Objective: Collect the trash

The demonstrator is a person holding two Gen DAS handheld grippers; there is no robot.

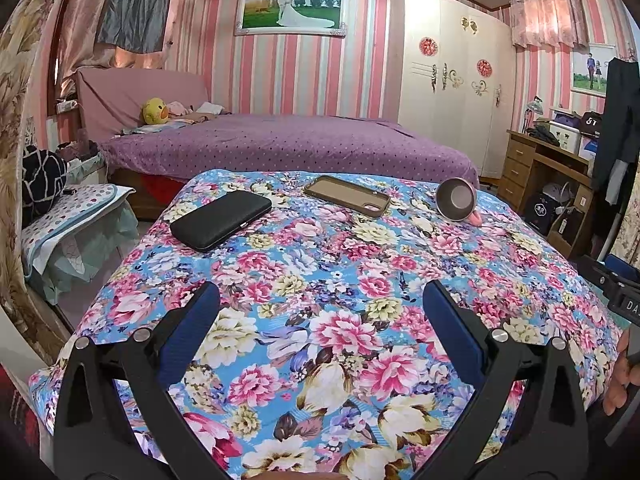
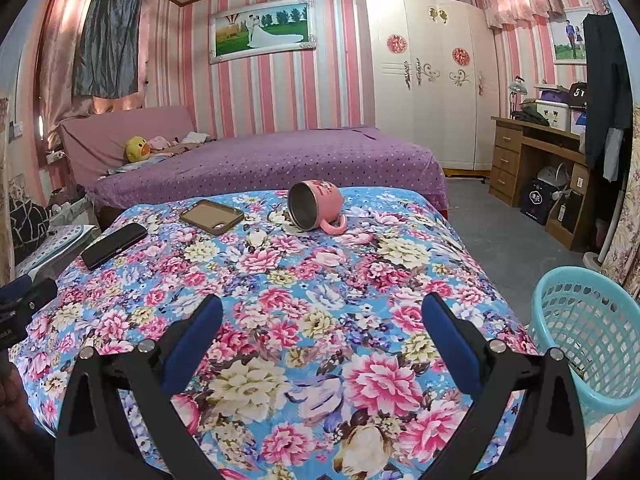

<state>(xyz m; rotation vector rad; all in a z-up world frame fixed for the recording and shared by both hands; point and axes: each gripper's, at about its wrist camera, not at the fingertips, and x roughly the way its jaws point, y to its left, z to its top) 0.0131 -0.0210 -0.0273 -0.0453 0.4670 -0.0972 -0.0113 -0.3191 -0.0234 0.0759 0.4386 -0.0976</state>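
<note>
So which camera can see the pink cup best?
The right wrist view. There the pink cup lies on its side on the flowery cloth, showing its pink wall, handle and metal inside. The left wrist view shows it farther off, mostly just its open mouth.

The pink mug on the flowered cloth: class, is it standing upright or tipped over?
Tipped over. The pink mug lies on its side on the flowered cloth, its steel-lined mouth facing the camera and its handle resting against the cloth.

a: any writing you can read?
b: "da" in white on the black gripper body [image 1: 626, 300] at three o'clock in the left wrist view. a white "5t" or "6t" on a dark bag [image 1: 591, 122] on the desk [image 1: 532, 160], at two o'clock.
a: the rest?
b: too small.
</note>
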